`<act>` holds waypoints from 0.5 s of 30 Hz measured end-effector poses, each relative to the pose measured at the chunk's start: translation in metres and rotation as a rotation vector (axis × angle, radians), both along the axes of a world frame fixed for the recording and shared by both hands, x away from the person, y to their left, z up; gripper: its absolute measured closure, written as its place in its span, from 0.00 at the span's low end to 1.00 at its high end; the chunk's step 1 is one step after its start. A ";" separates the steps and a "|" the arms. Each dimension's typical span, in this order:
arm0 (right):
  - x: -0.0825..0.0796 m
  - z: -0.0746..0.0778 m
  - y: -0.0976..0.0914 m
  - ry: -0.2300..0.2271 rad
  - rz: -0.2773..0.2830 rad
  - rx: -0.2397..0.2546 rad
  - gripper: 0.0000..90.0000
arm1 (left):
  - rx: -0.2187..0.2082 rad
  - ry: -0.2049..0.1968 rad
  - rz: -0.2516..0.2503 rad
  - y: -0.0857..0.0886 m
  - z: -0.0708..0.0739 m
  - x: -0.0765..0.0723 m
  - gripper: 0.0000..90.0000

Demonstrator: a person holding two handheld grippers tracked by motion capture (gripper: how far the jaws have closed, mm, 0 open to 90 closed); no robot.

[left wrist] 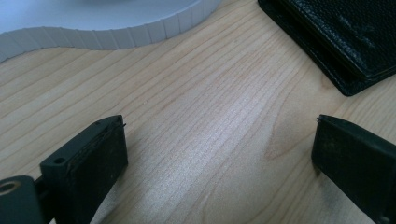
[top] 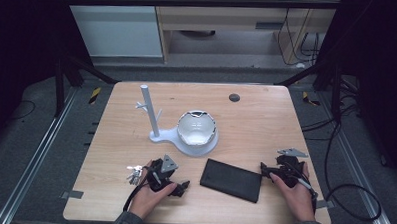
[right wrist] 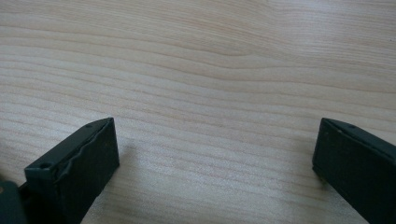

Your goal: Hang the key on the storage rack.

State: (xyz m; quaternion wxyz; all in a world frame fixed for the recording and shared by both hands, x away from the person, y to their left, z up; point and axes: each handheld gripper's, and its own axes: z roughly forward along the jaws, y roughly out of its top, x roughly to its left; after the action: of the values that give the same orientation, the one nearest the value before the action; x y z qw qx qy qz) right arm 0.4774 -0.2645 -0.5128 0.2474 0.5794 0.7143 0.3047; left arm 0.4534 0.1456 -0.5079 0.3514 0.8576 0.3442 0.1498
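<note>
Both tongs rest spread and empty on the surface (top: pixel 266 119): left tongs (top: pixel 184 185) near the wallet (top: pixel 231 179), right tongs (top: pixel 265 169) beside it. The flat wallet may slide away when pinched.

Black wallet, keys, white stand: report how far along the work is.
Nothing looks done yet. The flat black leather wallet lies on the wooden table, the bunch of silver keys beside the left tool, and the white stand with pegs and bowl holds neither. Both the left tool and the right tool rest open with nothing between the jaws. Every pickup and placement remains.
</note>
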 end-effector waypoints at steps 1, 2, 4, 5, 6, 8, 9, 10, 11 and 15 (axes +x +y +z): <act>0.000 0.000 0.000 0.000 0.000 0.000 0.01 | 0.010 0.005 0.004 0.001 0.002 0.000 0.05; 0.000 0.000 0.000 0.000 0.001 0.000 0.01 | 0.016 0.006 0.006 0.002 0.004 0.001 0.07; 0.000 0.000 0.000 -0.001 0.001 0.000 0.01 | 0.024 0.021 0.017 0.006 0.010 0.001 0.07; 0.000 0.000 0.000 -0.001 0.001 0.000 0.01 | 0.024 0.021 0.017 0.006 0.010 0.001 0.08; 0.000 0.000 0.000 -0.001 0.001 0.000 0.01 | 0.037 0.038 0.026 0.008 0.014 0.001 0.08; 0.000 0.000 0.000 -0.001 0.003 -0.001 0.01 | 0.056 0.063 0.050 0.015 0.025 0.002 0.10; -0.001 0.000 0.000 -0.002 0.005 0.001 0.01 | 0.064 0.074 0.064 0.019 0.031 0.003 0.10; -0.001 0.000 0.000 -0.003 0.007 -0.001 0.01 | 0.092 0.082 0.093 0.027 0.044 0.005 0.10; -0.001 0.000 0.000 -0.003 0.007 -0.001 0.01 | 0.092 0.082 0.093 0.027 0.044 0.005 0.10; -0.001 0.000 0.000 -0.001 0.007 0.001 0.01 | 0.166 0.103 0.152 0.050 0.066 0.013 0.12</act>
State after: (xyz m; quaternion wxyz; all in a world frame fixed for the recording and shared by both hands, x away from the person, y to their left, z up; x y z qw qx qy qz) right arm 0.4763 -0.2640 -0.5128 0.2465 0.5768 0.7160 0.3065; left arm 0.4661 0.1954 -0.4415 0.2485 0.8619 0.4122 0.1597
